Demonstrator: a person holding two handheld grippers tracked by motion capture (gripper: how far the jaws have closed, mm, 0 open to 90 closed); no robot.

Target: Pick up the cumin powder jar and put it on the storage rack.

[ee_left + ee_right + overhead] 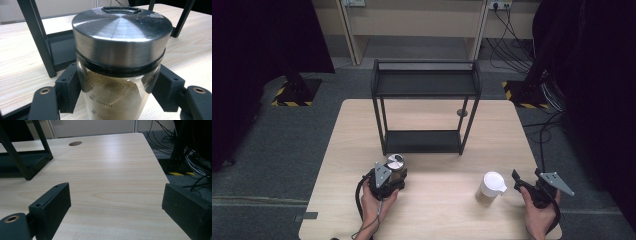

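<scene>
A glass jar [395,164] with a brushed metal lid and tan powder inside stands on the wooden table [437,215], just in front of the black rack's left leg. My left gripper [395,173] is shut on it; in the left gripper view both black pads [70,87] press the jar [120,50] below its lid. My right gripper [526,176] rests at the table's right front, open. In the right gripper view its jaws [116,205] stand wide apart over bare wood with nothing between them.
A black two-shelf metal rack [424,85] stands at the table's middle back, seen also in the right gripper view as a frame [27,167]. A white-lidded container [491,186] sits just left of my right gripper. Cables run over the floor at the far right.
</scene>
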